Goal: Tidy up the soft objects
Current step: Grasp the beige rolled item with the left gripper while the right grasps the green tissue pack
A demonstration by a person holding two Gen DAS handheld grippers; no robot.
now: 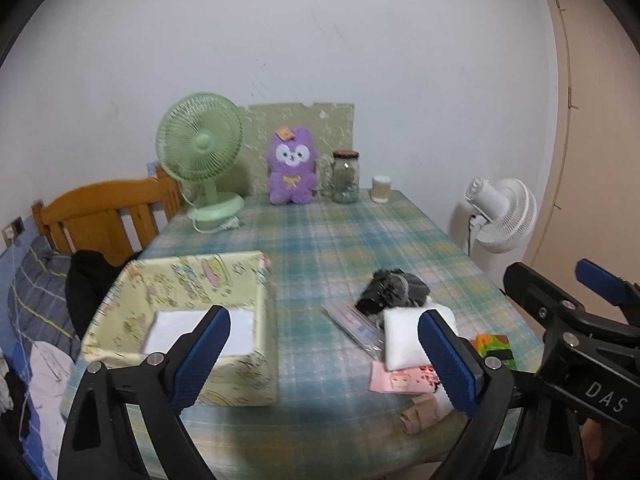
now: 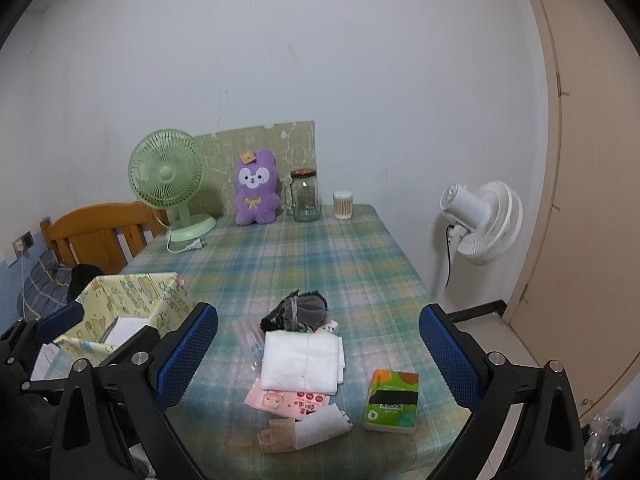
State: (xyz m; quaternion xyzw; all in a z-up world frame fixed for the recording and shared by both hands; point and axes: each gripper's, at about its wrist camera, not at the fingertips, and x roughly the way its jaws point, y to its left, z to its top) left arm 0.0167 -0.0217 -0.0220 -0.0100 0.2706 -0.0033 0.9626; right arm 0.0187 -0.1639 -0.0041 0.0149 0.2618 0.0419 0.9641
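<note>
A yellow patterned fabric box (image 1: 188,312) sits on the plaid table at the near left, with a white sheet (image 1: 200,330) inside; it also shows in the right wrist view (image 2: 132,304). A white folded cloth (image 2: 300,360), a dark sock bundle (image 2: 298,312), a pink packet (image 2: 286,398), a beige-and-white item (image 2: 304,432) and a green tissue pack (image 2: 392,400) lie near the front. My left gripper (image 1: 324,356) is open and empty above the box and the pile. My right gripper (image 2: 320,356) is open and empty above the pile.
At the back of the table (image 2: 280,248) stand a green desk fan (image 2: 168,184), a purple plush (image 2: 254,188), a glass jar (image 2: 306,196) and a cotton swab tub (image 2: 343,205). A wooden chair (image 2: 100,232) is left, a white floor fan (image 2: 484,224) right.
</note>
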